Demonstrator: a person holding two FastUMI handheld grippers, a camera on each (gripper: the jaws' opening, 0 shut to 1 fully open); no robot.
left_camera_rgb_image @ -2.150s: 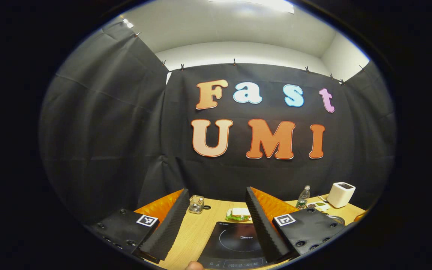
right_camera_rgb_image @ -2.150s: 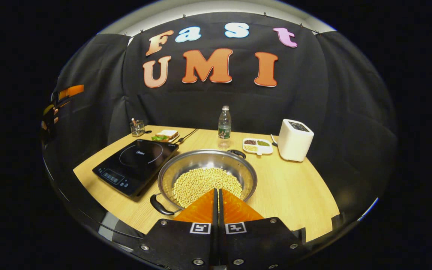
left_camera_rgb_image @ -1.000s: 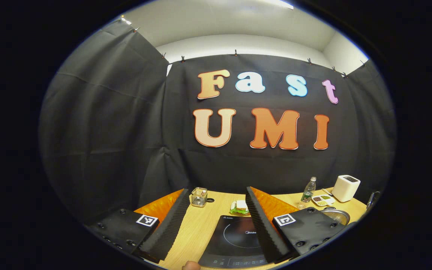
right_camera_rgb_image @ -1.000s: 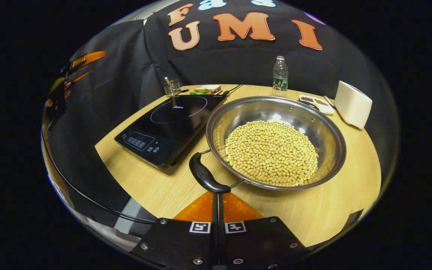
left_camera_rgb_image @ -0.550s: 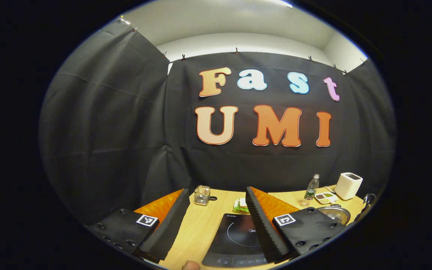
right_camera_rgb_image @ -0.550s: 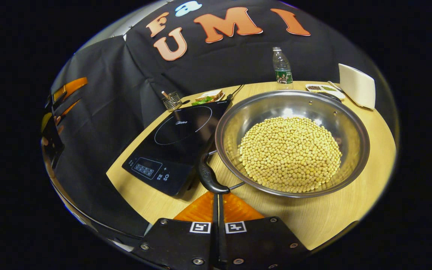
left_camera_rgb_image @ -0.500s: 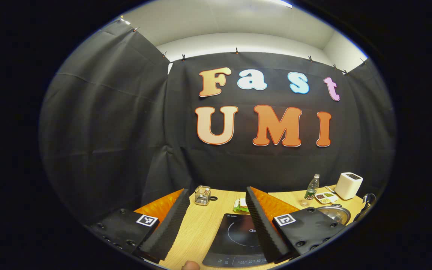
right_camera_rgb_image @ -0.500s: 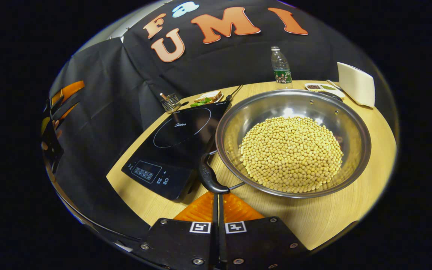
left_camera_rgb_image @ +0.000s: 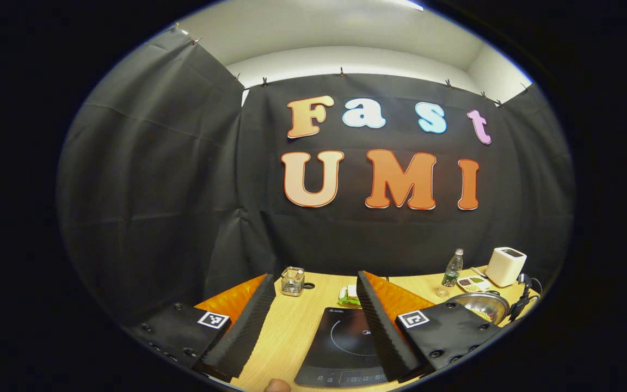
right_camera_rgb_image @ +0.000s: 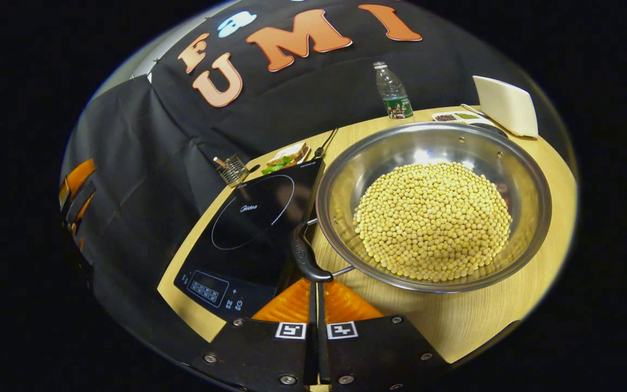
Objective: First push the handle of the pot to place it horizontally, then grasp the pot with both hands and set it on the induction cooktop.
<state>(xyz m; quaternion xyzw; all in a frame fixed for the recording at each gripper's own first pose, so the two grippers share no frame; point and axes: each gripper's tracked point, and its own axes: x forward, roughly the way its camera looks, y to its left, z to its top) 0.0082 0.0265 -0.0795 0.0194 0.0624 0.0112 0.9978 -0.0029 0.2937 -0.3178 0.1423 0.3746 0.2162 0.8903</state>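
Note:
A steel pot (right_camera_rgb_image: 346, 163) heaped with pale yellow beans (right_camera_rgb_image: 433, 218) sits on the wooden table, right of the black induction cooktop (right_camera_rgb_image: 248, 228). Its near black handle (right_camera_rgb_image: 303, 256) points toward the cooktop's edge. My right gripper (right_camera_rgb_image: 313, 282) is shut, with its joined tips touching the near end of that handle. In the left gripper view, my left gripper (left_camera_rgb_image: 314, 276) is held open above the cooktop (left_camera_rgb_image: 346, 348) with nothing between its fingers. The pot (left_camera_rgb_image: 479, 305) lies off to the right there.
At the table's back stand a water bottle (right_camera_rgb_image: 392, 92), a white box-like appliance (right_camera_rgb_image: 506, 109) and a small divided dish (right_camera_rgb_image: 455, 116). A sandwich (right_camera_rgb_image: 286, 158) and a glass holder (right_camera_rgb_image: 232, 169) lie behind the cooktop. The table's front edge runs close below the cooktop.
My shut right gripper came down onto the pot's near handle and pushed it; the handle swung toward the cooktop as the pot turned. My left gripper stayed open and barely drifted.

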